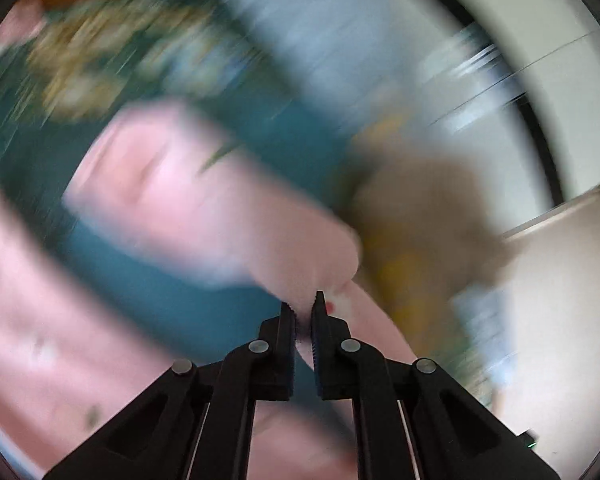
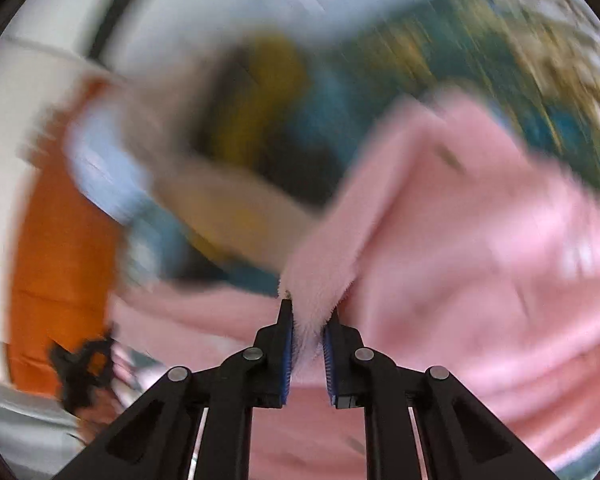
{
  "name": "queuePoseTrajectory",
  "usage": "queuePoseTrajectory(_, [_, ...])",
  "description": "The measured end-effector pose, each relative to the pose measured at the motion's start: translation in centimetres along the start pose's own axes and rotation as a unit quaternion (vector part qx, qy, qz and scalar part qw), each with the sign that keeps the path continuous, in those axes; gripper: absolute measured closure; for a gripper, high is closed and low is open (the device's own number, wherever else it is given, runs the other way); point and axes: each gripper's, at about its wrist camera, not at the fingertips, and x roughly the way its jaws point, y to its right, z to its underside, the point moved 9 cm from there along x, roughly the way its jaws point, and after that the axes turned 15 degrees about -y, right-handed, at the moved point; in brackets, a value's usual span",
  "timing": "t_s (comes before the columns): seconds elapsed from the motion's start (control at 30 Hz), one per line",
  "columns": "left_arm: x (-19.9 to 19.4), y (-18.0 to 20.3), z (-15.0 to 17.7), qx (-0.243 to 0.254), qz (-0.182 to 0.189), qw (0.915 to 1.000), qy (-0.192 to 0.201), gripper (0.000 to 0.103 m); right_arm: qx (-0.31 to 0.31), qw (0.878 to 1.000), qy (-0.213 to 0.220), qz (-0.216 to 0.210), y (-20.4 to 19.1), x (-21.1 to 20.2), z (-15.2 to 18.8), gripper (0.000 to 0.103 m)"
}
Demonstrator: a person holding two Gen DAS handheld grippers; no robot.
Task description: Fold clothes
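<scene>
**Left wrist view and right wrist view: pink garment gripped at two points, fold not yet formed**

The largest surface in both views is a teal bedspread (image 1: 172,292) with a pale floral print. Motion blur hides its finer detail. It appears soft and flat, and it serves as the work surface.

The pink garment (image 1: 188,208) lies across this bedspread and fills the lower part of each view. The fabric is a plush, fuzzy fleece; the nap shows clearly at the gripped edge in the right wrist view. It hangs in loose, rounded folds rather than flat panels.

A tan and yellow heap of other clothes (image 2: 236,168) lies beyond the garment. Its items cannot be told apart.

The left gripper (image 1: 303,308) is clenched on a thin edge of the pink garment. The right gripper (image 2: 310,312) is clamped on a thicker tuft of the same garment.

Progress assessment: the task is at an early stage. The garment is grasped but remains bunched. No crease or finished fold shows. Spreading, folding and the remaining heap are still to do.
</scene>
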Motion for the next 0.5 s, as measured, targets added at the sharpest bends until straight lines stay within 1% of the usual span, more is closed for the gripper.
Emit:
queuePoseTrajectory(0.03, [2.2, -2.7, 1.7, -0.033, -0.023, 0.9985, -0.036, 0.097, 0.015, 0.999, -0.034, 0.028, 1.7, 2.1, 1.4, 0.089])
queuePoseTrajectory(0.07, [3.8, -4.8, 3.2, -0.064, -0.031, 0.9957, -0.060, 0.096, 0.034, 0.999, -0.039, 0.016, 2.5, 2.8, 2.1, 0.089])
queuePoseTrajectory(0.1, [4.0, -6.0, 4.0, -0.089, -0.014, 0.9940, -0.063, 0.096, 0.052, 0.998, -0.044, 0.005, 3.2, 3.6, 2.8, 0.089])
queuePoseTrajectory(0.13, [3.8, -6.7, 4.4, -0.109, 0.012, 0.9923, -0.057, 0.093, 0.050, 0.998, -0.045, 0.003, 3.1, 3.5, 2.9, 0.089])
queuePoseTrajectory(0.17, [3.5, -7.0, 4.5, -0.119, 0.026, 0.9910, -0.056, 0.093, 0.048, 0.998, -0.046, 0.000, 3.1, 3.5, 2.9, 0.089])
queuePoseTrajectory(0.23, [2.5, -6.6, 3.9, -0.109, 0.020, 0.9922, -0.057, 0.092, 0.029, 0.998, -0.048, 0.015, 2.5, 3.1, 2.5, 0.088])
queuePoseTrajectory(0.33, [-0.1, -5.7, 2.5, -0.087, 0.002, 0.9959, -0.027, 0.090, 0.029, 0.998, -0.051, 0.021, 2.2, 3.5, 1.9, 0.086])
queuePoseTrajectory(0.4, [-1.9, -4.9, 1.7, -0.078, 0.004, 0.9969, -0.006, 0.080, 0.026, 0.998, -0.054, 0.025, 2.1, 3.7, 1.9, 0.085])
queuePoseTrajectory(0.43, [-2.5, -4.4, 1.0, -0.077, 0.001, 0.9970, 0.003, 0.066, 0.024, 0.998, -0.055, 0.028, 2.0, 3.8, 2.0, 0.085])
queuePoseTrajectory(0.47, [-2.8, -3.9, 0.2, -0.077, -0.005, 0.9970, 0.010, 0.057, 0.026, 0.998, -0.056, 0.026, 2.1, 3.7, 2.1, 0.085])
queuePoseTrajectory(0.5, [-2.9, -3.5, -0.3, -0.077, -0.010, 0.9969, 0.012, 0.053, 0.028, 0.998, -0.056, 0.025, 2.2, 3.5, 2.2, 0.085])
